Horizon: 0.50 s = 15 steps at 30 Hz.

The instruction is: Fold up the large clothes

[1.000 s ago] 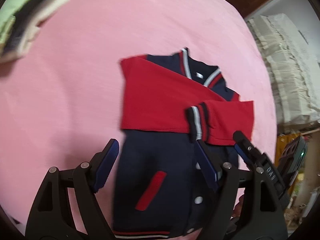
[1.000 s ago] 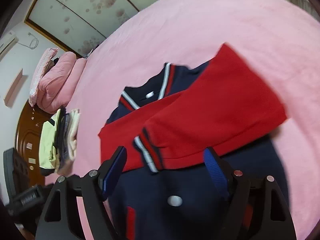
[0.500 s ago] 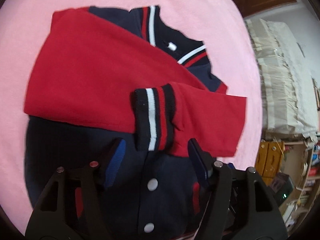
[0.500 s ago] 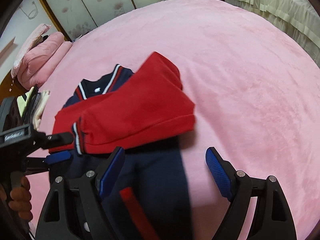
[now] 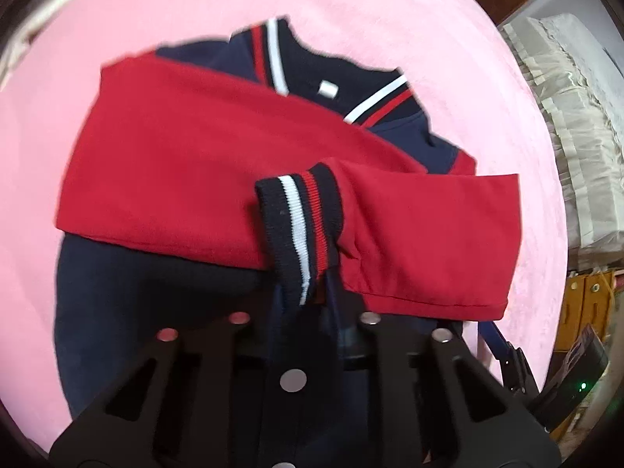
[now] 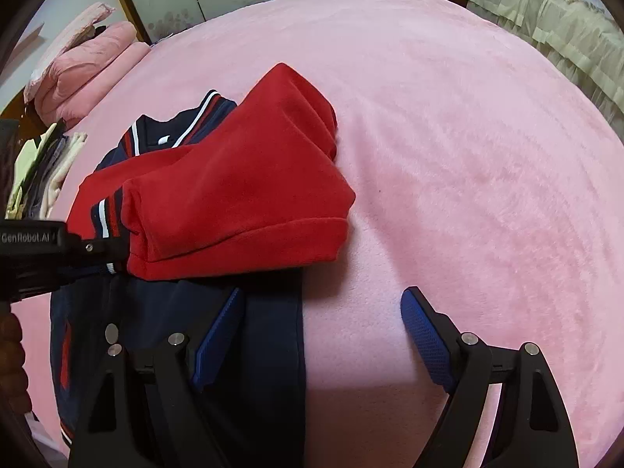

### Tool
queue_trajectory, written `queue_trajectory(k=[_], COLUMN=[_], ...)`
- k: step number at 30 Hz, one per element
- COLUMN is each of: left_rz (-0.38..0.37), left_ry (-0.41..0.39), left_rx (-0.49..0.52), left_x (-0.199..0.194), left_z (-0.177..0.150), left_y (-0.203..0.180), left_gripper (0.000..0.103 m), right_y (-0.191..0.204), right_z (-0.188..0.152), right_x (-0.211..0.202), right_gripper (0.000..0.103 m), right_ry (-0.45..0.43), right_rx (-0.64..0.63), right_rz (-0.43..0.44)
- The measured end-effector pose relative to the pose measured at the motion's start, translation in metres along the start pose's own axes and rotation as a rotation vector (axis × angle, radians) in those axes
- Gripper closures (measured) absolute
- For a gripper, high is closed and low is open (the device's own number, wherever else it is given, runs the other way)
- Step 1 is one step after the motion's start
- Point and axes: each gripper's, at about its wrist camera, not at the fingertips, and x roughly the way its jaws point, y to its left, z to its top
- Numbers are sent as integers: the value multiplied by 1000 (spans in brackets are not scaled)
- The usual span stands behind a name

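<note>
A navy jacket (image 5: 148, 312) with red sleeves (image 5: 187, 171) lies on the pink bed (image 5: 351, 23), both sleeves folded across its chest. My left gripper (image 5: 308, 300) is shut on the striped cuff (image 5: 300, 226) of the top sleeve. The jacket also shows in the right wrist view (image 6: 234, 195), with the left gripper body (image 6: 43, 249) at the cuff. My right gripper (image 6: 323, 335) is open and empty, its left finger (image 6: 218, 335) over the jacket's navy side edge, its right finger (image 6: 425, 335) over bare bed.
A stack of folded clothes (image 6: 43, 171) lies at the bed's far left, with pink pillows (image 6: 85, 66) behind it. A frilled beige bedcover (image 6: 565, 27) borders the right. Shelves and boxes (image 5: 585, 312) stand beside the bed.
My left gripper moved onto the cuff and closed on it. My right gripper swung right to the jacket's side edge and stayed open.
</note>
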Motion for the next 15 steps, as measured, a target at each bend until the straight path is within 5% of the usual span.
queue_trajectory(k=[12, 15], left_rz=[-221, -224], left_ry=[-325, -410], left_rx=[84, 88], left_x=[-93, -116], left_z=[59, 79], left_y=[-50, -52], left_gripper=[97, 97], right_y=[-3, -2], right_z=[4, 8], right_x=[8, 10], right_gripper=[19, 19], right_ry=[-8, -11], right_rx=[-1, 6], right_rz=[-16, -27])
